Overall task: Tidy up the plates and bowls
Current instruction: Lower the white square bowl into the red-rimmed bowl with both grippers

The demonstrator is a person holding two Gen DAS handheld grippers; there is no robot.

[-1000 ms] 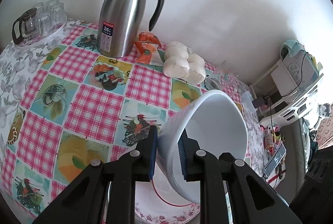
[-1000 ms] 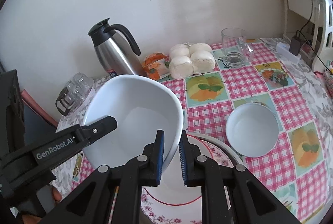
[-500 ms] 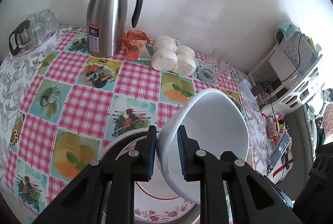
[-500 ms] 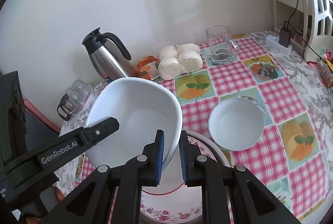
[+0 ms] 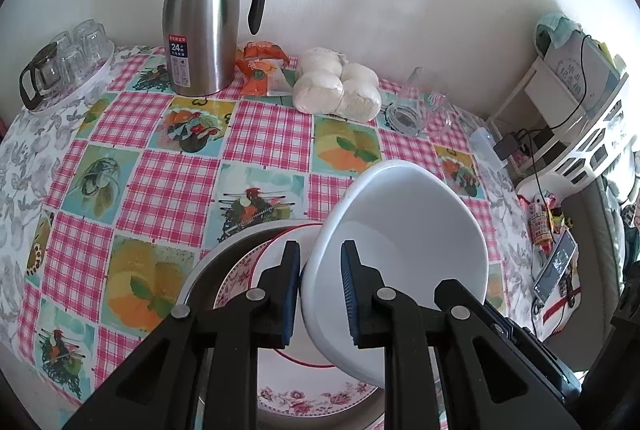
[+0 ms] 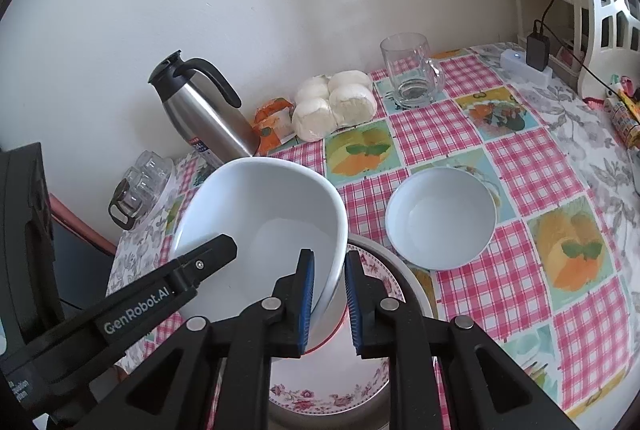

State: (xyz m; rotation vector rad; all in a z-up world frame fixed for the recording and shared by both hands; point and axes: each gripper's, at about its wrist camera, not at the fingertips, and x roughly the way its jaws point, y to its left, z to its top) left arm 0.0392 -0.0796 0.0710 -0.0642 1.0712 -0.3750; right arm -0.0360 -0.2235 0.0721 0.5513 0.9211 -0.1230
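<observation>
A large white bowl [image 5: 400, 242] hangs tilted above the table, gripped from both sides. My left gripper [image 5: 320, 250] is shut on its left rim, one pad inside and one outside. At the opposite rim of the bowl [image 6: 260, 214] my right gripper [image 6: 329, 257] is shut in the same way. One left gripper finger [image 6: 200, 262] shows across the bowl in the right wrist view. Under the bowl lies a floral-rimmed plate [image 5: 312, 398] inside a metal dish [image 5: 200, 270]. A smaller white bowl [image 6: 440, 218] stands upright on the cloth just right of that dish.
Along the wall stand a steel thermos [image 5: 204, 30], an orange packet [image 5: 260, 70], a bag of white buns [image 5: 336, 86] and a glass mug [image 6: 412, 70]. A tray of glasses [image 5: 64, 62] sits far left. A white shelf [image 5: 580, 110] and power strip [image 6: 524, 66] lie right.
Both grippers have carried the big bowl sideways over the plate and dish, which now show more fully beneath it. In the right view the small bowl has drifted left. Both grips are unchanged.
</observation>
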